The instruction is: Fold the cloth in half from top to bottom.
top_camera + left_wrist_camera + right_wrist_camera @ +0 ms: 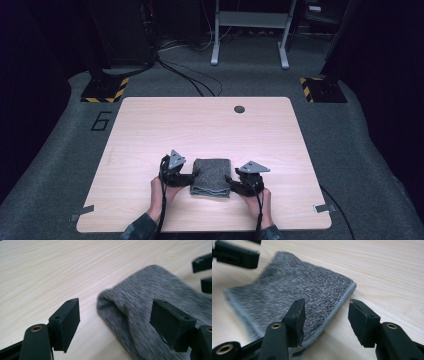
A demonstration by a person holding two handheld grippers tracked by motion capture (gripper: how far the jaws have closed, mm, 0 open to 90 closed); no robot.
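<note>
A folded grey knit cloth (211, 176) lies flat on the light wooden table (200, 130), near its front edge. My left gripper (191, 178) sits at the cloth's left edge, open, its jaws straddling the rounded fold of the cloth (140, 312). My right gripper (231, 182) is at the cloth's right side, open too, with one jaw over the cloth (294, 290) and the other over bare wood beside its hemmed edge. Nothing is clamped in either one. The other gripper's jaws appear at the far edge of each gripper view.
A small dark round grommet (239, 109) is set in the table near the back edge. Tape tabs (325, 208) mark the front corners. Cables run across the grey floor behind, and a white metal frame (250, 30) stands beyond.
</note>
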